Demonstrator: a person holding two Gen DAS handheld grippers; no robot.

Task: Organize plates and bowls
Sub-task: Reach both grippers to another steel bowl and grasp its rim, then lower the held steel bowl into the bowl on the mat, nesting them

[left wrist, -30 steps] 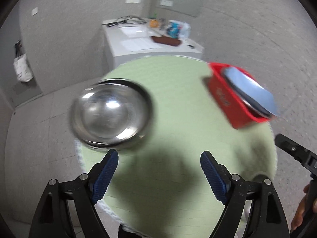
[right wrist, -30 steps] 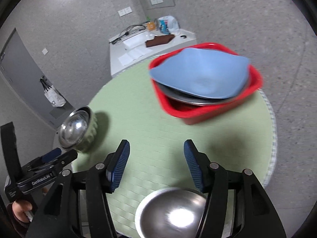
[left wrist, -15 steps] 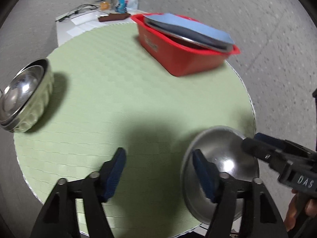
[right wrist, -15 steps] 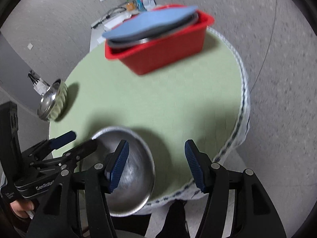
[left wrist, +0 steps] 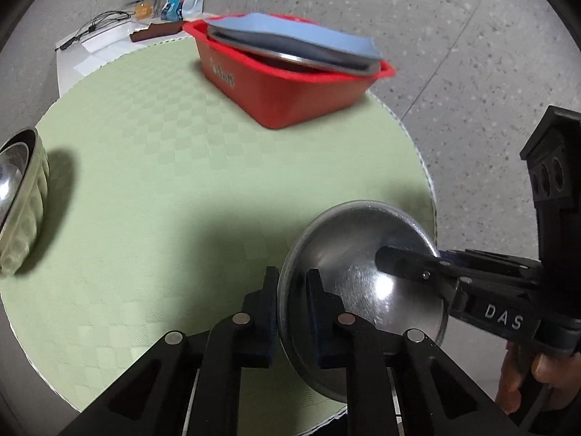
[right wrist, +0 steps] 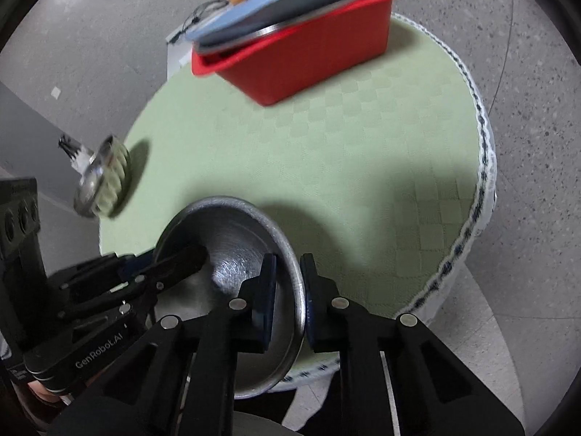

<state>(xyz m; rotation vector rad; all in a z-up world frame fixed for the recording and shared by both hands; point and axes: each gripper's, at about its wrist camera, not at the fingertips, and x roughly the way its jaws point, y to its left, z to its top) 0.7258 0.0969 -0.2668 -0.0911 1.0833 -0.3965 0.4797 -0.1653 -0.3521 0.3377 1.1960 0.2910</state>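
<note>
Both grippers had pinched the same steel bowl [left wrist: 366, 276] at the near edge of the round green worktop [left wrist: 181, 189]. The left gripper [left wrist: 292, 305] gripped the bowl's left rim, one pad outside the wall and one inside, its jaws closed narrow on the thin metal. The right gripper [right wrist: 288, 294] gripped the opposite, right rim in the same way, jaws drawn tight on it. The bowl sat partly over the near edge of the worktop, so the two grips probably carried much of its weight. Far across the worktop stood a red tub [left wrist: 290, 87] with a steel plate [left wrist: 290, 58] and a blue plate [left wrist: 297, 36] laid slanting across its top. A second, ribbed bowl [left wrist: 21, 203] sat at the far left edge, well apart from the rest. To carry the step through well, the person would likely need to lift both sides together and keep the rim level, since a thin polished wall could slip from the pads if one hand led. Where the bowl belonged could not be told; stacking it with the ribbed bowl seemed a fair guess.
</note>
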